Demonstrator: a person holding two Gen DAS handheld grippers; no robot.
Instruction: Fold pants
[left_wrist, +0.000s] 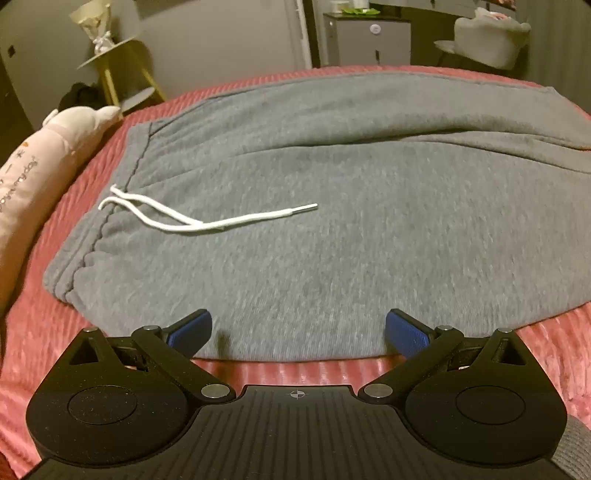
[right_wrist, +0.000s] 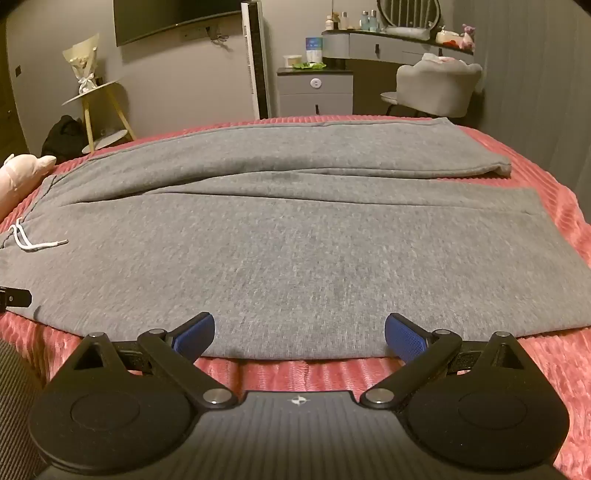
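Note:
Grey sweatpants (left_wrist: 314, 221) lie flat on a pink bed cover (left_wrist: 44, 332), waistband at the left with a white drawstring (left_wrist: 192, 218) on top. In the right wrist view the pants (right_wrist: 295, 251) stretch to the right, the two legs side by side, cuffs at the far right. My left gripper (left_wrist: 298, 328) is open and empty, its blue pads at the pants' near edge by the waist end. My right gripper (right_wrist: 299, 332) is open and empty at the near edge further along the leg. A black part of the left gripper (right_wrist: 14, 297) shows at the left edge.
A pink plush pillow (left_wrist: 40, 162) lies left of the waistband. Beyond the bed stand a yellow-legged side table (right_wrist: 99, 110), a grey cabinet (right_wrist: 314, 92), a grey chair (right_wrist: 436, 88) and a dresser (right_wrist: 399, 48). The pink bed cover (right_wrist: 546, 369) borders the pants.

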